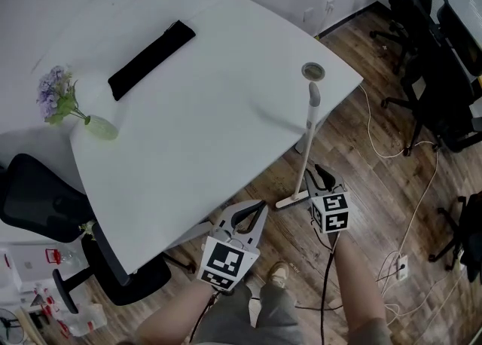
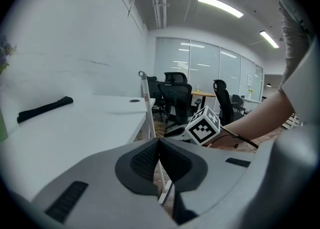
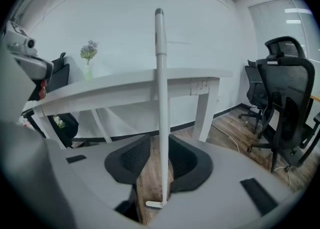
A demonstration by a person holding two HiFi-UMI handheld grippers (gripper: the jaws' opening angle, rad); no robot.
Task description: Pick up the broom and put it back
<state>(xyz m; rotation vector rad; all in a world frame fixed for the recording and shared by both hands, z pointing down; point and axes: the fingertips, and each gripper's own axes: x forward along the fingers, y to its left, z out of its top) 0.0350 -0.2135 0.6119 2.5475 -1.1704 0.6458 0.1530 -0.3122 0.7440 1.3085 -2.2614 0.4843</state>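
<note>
My right claw (image 3: pixel 160 141) is open, its pads either side of the white broom (image 3: pixel 161 73), which stands upright on the wooden floor (image 1: pixel 376 185) beside the tabletop (image 1: pixel 226 95) edge, while my left claw (image 2: pixel 159 142) is closed, empty.

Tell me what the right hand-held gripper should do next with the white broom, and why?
Probably draw the right hand-held gripper straight back off the slim white long-handled broom. Its jaws stand apart around the handle without squeezing it. The broom seems to stand on the wooden floor, propped against the white table's edge, so it looks put back.
</note>
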